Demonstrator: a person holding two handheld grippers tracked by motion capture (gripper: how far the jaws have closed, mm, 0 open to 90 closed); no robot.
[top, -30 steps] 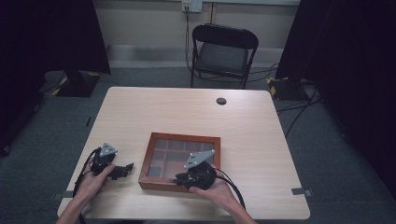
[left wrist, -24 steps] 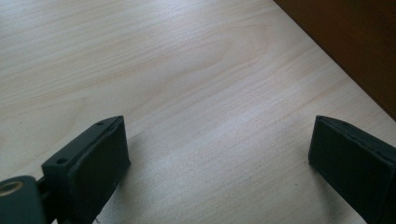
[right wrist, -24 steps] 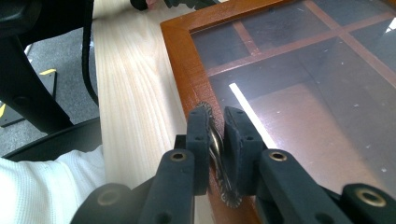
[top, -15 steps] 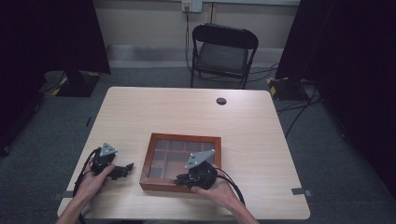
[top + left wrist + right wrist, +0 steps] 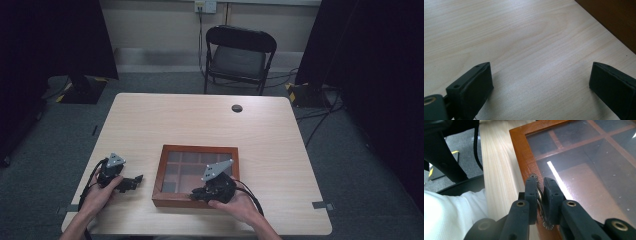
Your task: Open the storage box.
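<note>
Right gripper [image 5: 540, 195] on box's latch [image 5: 539, 197]

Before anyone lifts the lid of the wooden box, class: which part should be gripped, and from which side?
Grip the small metal latch tab on the front rim of the wooden box, coming from the person's side. It stands proud of the flat frame as a thin plate, probably the only part the tool's jaws can close around. The right tool is shut on it that way; the left tool is open over the table.
</note>
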